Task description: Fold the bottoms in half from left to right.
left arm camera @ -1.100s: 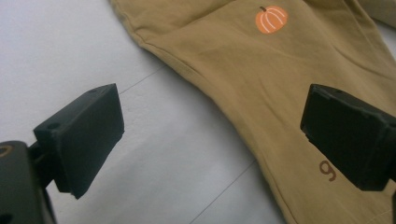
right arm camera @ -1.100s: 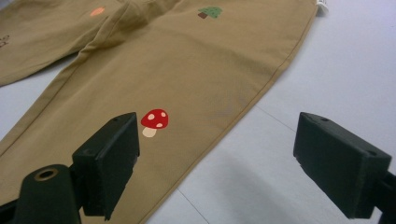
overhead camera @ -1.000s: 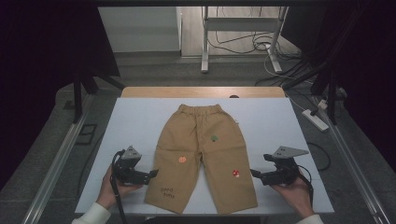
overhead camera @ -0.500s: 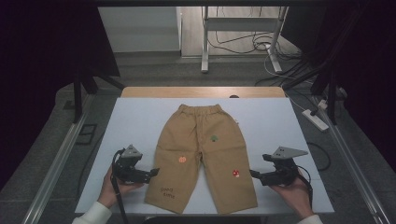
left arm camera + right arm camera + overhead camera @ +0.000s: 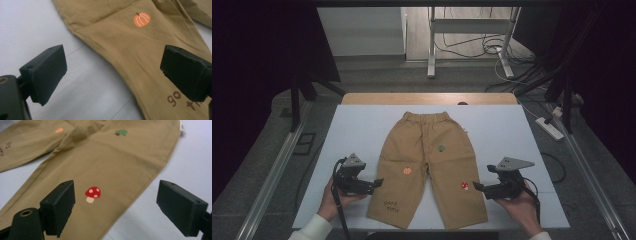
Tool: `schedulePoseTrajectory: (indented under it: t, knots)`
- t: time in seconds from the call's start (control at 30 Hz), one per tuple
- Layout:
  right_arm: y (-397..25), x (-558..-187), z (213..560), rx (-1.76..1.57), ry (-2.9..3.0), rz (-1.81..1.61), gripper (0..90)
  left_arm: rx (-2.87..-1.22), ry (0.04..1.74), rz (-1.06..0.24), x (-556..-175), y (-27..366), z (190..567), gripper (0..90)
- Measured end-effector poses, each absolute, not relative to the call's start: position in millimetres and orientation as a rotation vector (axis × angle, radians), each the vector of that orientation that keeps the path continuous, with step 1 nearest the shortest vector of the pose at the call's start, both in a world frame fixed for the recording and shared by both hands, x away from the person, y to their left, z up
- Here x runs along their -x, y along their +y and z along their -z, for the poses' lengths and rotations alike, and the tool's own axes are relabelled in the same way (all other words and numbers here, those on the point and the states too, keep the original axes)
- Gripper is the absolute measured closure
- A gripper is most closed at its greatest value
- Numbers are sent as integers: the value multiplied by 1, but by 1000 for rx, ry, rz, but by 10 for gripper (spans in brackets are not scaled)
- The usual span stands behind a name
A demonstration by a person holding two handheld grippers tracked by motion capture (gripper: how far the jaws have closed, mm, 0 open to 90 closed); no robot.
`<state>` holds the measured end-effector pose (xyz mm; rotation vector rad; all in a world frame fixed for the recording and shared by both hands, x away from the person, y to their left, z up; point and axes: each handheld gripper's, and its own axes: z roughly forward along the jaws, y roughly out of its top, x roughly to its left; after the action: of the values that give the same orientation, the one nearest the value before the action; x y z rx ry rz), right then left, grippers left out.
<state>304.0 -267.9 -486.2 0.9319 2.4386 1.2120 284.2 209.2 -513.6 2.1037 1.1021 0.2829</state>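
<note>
The white rectangular table top [image 5: 357, 130] gives me a flat bed. A pair of tan cotton children's trousers [image 5: 432, 165] lies spread at frame centre, waistband up, so both legs are reachable. My left gripper [image 5: 374, 183] sits at lower left, my right gripper [image 5: 477, 187] at lower right, jaws wide apart, each straddling an outer leg seam, I judge ready to pinch.
</note>
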Motion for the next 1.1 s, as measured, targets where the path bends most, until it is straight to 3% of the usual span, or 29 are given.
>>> schedulePoseTrajectory:
  t: [1.1]
  knots:
    - [-191, -309, 484, -817, 2534, -1250, 160, -2090, 1112, -271, -293, 212, 513, 80]
